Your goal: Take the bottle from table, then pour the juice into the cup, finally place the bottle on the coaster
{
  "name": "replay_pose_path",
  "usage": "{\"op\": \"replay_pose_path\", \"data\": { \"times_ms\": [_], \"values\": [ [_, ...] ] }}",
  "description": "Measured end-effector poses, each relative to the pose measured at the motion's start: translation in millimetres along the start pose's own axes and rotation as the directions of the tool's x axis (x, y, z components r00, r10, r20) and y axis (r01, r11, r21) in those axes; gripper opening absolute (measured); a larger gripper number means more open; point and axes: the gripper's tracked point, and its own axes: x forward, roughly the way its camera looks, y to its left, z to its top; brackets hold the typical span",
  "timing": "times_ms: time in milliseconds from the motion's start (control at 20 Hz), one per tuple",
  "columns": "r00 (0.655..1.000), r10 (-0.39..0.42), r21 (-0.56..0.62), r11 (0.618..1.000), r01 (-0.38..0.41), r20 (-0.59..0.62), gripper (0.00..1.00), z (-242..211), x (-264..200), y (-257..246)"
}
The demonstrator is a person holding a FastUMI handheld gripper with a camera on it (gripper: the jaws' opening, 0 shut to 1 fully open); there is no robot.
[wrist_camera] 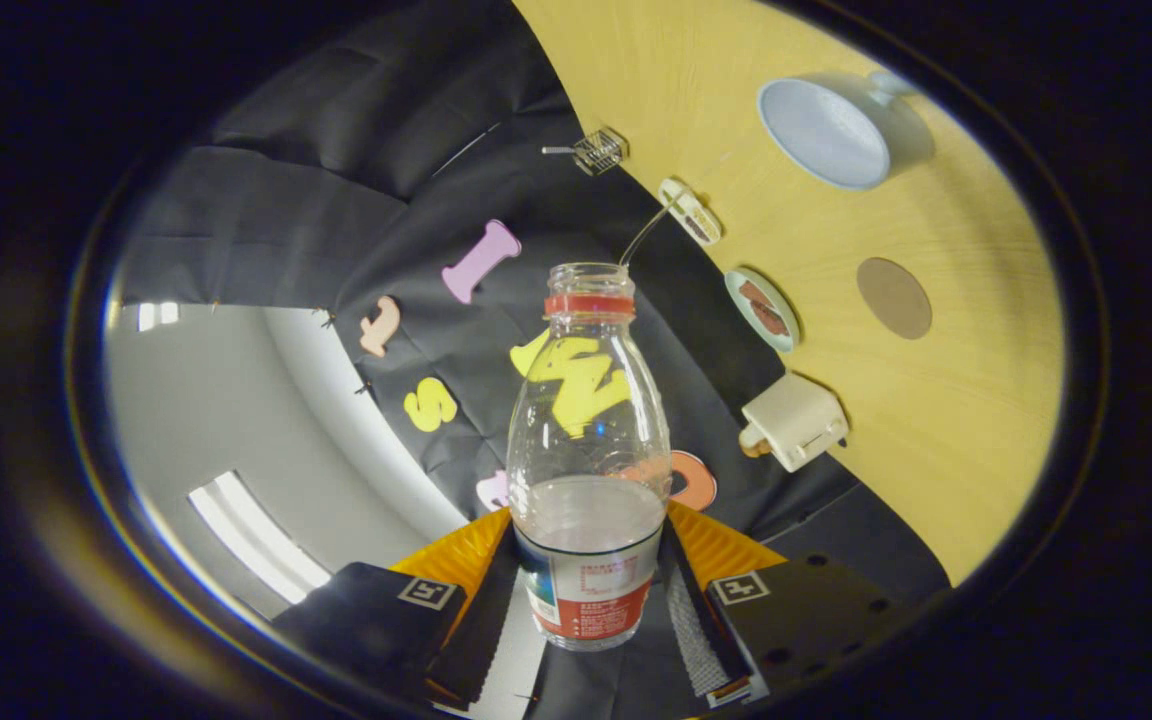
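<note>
Two fingers of the gripper (591, 600) clamp the bottle (589, 450) at its labelled lower body, one on each side. It is uncapped, clear, with a little liquid low inside, and held off the wooden table (946, 420), the view rolled sideways. Beyond it on the table sit the cup (826, 132) and the round brown coaster (894, 298), well apart from the bottle.

Strong fisheye bending curves the table (946, 430) edge and ceiling light strips (256, 545) at eight o'clock, the brightest spot. The clear bottle (591, 450) is sharp, with small glints. The cup (826, 130) casts a soft shadow toward two o'clock. Rim dims, faintly colour-fringed.
</note>
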Motion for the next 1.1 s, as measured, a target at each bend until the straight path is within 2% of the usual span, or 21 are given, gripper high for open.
{"op": "replay_pose_path", "data": {
  "times_ms": [550, 1100],
  "values": [
    [0.998, 0.055, -0.009, 0.998, -0.055, -0.035, 0.77, -25, 6, 45],
    [1.000, -0.029, -0.007, 1.000, 0.029, -0.003, 0.77, -7, 6, 10]
  ]
}}
